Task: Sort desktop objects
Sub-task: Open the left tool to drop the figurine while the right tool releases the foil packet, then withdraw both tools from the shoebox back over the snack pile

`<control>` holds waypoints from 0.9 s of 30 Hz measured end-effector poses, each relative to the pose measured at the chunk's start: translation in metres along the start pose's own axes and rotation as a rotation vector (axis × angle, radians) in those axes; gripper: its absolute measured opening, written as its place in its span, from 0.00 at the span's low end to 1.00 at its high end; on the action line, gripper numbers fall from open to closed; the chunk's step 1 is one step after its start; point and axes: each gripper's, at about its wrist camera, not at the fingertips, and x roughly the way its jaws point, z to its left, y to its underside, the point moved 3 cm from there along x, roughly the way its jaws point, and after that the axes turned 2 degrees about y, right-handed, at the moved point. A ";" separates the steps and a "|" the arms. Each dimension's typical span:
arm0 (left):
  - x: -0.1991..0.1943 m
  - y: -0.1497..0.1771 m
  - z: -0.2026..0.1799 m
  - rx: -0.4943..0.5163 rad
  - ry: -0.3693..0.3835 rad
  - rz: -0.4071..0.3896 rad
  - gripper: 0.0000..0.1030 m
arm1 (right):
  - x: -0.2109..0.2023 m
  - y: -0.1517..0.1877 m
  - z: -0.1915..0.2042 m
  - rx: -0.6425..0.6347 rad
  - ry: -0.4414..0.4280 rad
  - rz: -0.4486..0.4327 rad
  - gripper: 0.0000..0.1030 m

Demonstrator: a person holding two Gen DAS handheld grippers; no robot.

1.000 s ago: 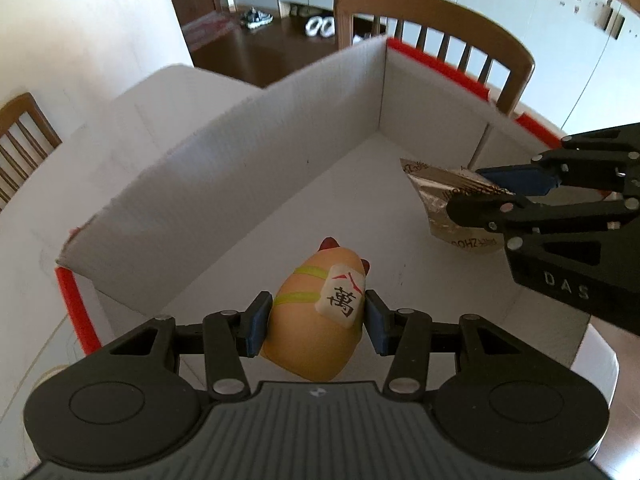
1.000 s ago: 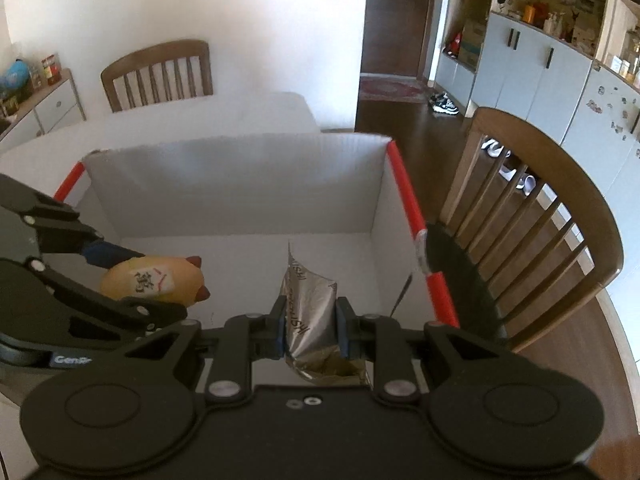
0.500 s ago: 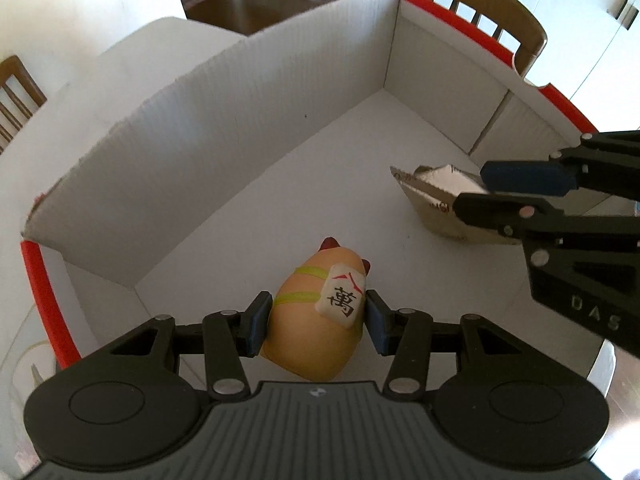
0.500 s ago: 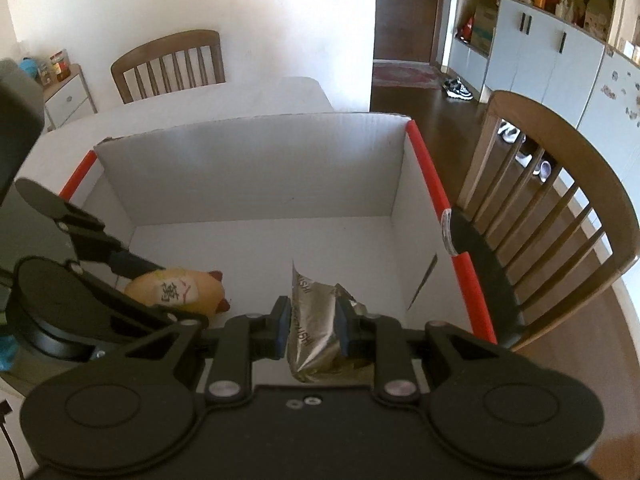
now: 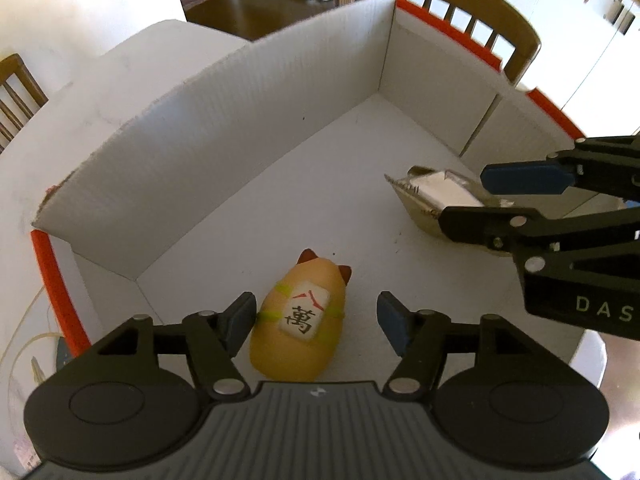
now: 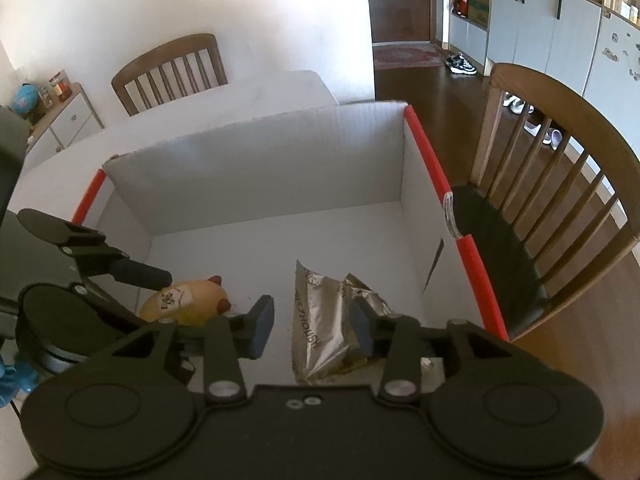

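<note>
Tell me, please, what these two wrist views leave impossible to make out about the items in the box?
- Cat figurine: its near end is hidden by the left gripper body in the left wrist view.
- Foil packet: lettering too blurred to read in the right wrist view; the right gripper covers its near end.
- Cardboard box: near wall hidden in both views.

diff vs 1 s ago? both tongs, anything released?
Both let go. The left tongs opened off the cat figurine, which now lies on the box floor between the spread fingers. The right tongs opened off the foil packet, which rests on the floor too. Both had dropped lower into the box beforehand. Unchanged: box position, figurine left of packet.
</note>
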 end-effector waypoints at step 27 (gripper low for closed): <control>-0.077 0.025 -0.005 -0.052 0.071 -0.231 0.64 | -0.058 -0.002 0.030 -0.010 -0.005 -0.067 0.60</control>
